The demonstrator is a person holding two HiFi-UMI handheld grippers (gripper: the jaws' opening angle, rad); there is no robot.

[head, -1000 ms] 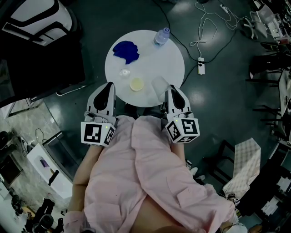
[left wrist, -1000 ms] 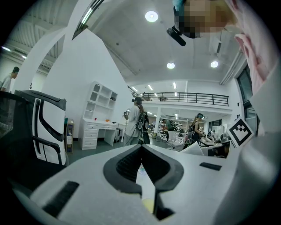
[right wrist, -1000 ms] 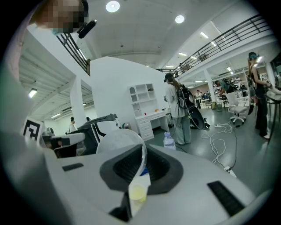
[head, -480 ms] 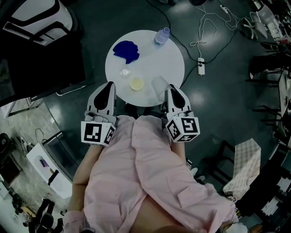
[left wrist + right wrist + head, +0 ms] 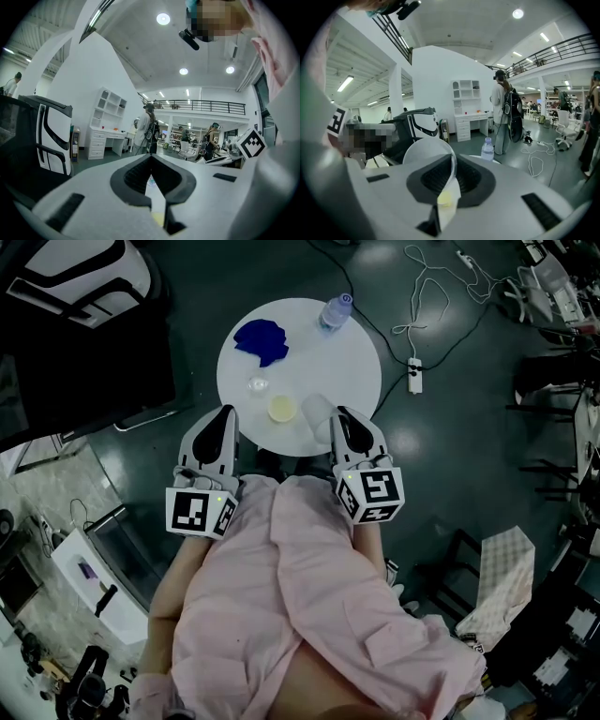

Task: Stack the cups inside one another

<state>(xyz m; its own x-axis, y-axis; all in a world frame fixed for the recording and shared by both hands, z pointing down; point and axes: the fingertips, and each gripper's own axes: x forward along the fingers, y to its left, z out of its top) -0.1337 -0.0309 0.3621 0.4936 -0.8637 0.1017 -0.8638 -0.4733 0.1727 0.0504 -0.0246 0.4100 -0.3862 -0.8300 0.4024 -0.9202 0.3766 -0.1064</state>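
Shirt: nearest of all, the person's pink shirt [image 5: 309, 615] fills the foreground of the head view, with both grippers held out just past it.
Left gripper: the left gripper [image 5: 225, 416] hangs at the near edge of the tabletop. Its jaws are drawn together and there is nothing between them.
Right gripper: the right gripper [image 5: 337, 416] has its jaws pinched on the wall of a clear cup [image 5: 425, 152], just under the rim.
Clear cup: it sits over the near right part of the tabletop and is tilted, so its mouth faces away from the gripper's camera.
Yellowish cup: the yellowish cup [image 5: 282, 410] stands on the tabletop just left of the clear cup, mouth up. The two are apart.
Small clear thing: a small clear round thing [image 5: 257, 386] lies a little farther back and to the left. I cannot tell whether it is a cup.
Progress: early, by my reading. One cup is gripped, but no cup sits inside another. The held cup has yet to go over and into the yellowish cup.
Tabletop: the tabletop [image 5: 347, 362] is round, white and small. A crumpled blue cloth [image 5: 260, 341] lies at the far left and a water bottle [image 5: 335, 311] stands at the far edge.
Floor: the floor [image 5: 441, 437] is dark and glossy, with a white cable [image 5: 441, 282] trailing on it beyond the tabletop.
Room: a large open workspace with a white shelf unit and drawers, a railed balcony, ceiling lights and people standing about.
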